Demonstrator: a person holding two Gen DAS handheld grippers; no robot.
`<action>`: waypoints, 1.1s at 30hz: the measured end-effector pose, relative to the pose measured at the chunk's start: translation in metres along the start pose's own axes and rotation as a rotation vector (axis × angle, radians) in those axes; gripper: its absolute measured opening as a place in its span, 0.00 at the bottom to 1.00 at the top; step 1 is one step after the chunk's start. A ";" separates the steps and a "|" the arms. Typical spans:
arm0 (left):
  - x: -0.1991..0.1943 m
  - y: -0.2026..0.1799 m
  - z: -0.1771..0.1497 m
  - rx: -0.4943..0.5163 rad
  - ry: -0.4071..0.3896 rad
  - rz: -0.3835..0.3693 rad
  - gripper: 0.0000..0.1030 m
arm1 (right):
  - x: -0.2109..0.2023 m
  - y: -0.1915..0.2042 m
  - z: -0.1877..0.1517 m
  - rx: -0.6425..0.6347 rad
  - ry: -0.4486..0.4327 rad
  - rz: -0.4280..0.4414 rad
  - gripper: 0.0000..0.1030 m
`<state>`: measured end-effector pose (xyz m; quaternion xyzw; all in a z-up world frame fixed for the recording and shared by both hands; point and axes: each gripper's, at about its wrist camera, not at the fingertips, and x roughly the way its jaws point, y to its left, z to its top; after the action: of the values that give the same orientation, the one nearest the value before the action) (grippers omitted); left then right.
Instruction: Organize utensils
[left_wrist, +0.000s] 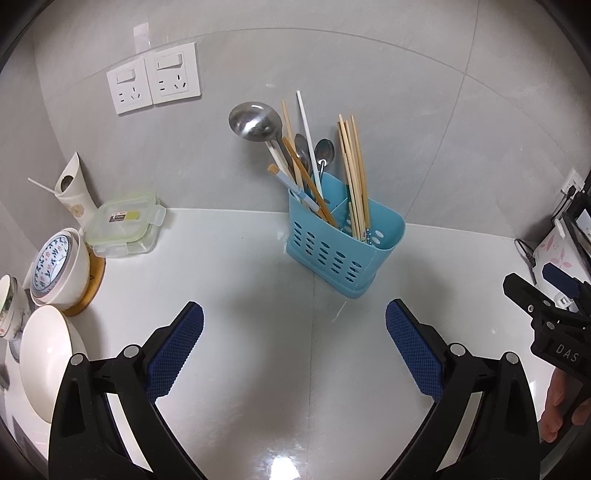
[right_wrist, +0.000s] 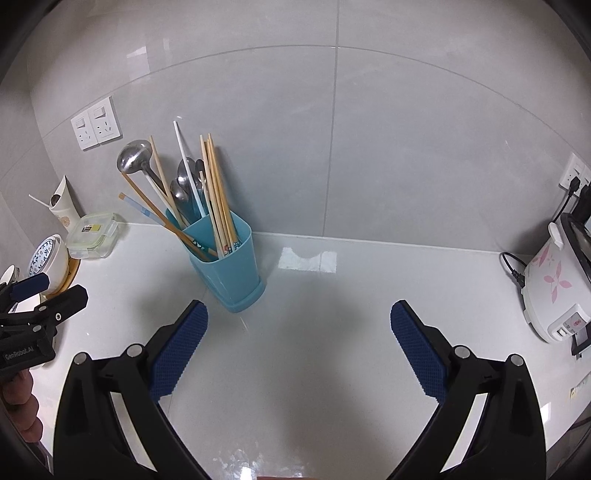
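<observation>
A blue plastic utensil holder stands on the white counter by the tiled wall. It holds a steel ladle, spoons, several wooden chopsticks and white-handled pieces. My left gripper hovers open over bare counter in front of the holder, nothing between its blue pads. My right gripper is open too, with the holder ahead on its left. Each gripper shows at the edge of the other's view, held by a hand.
Bowls and a white bowl crowd the left counter edge, with a lidded glass container and a paper cup behind. A rice cooker with its cord sits far right. Wall sockets are above.
</observation>
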<state>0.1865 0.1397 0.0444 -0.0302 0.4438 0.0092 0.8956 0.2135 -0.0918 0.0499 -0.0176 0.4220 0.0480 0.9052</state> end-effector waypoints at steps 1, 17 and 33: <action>0.000 0.000 0.000 -0.001 0.000 0.000 0.94 | 0.000 0.000 0.000 0.000 0.001 -0.001 0.93; 0.001 -0.002 -0.001 0.002 0.005 0.019 0.94 | -0.003 0.000 -0.002 0.000 0.002 0.001 0.93; -0.001 0.000 0.001 -0.024 -0.009 0.000 0.94 | -0.003 0.000 -0.005 0.009 0.010 -0.006 0.93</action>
<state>0.1865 0.1401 0.0462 -0.0408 0.4395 0.0144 0.8972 0.2079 -0.0919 0.0492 -0.0149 0.4267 0.0436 0.9032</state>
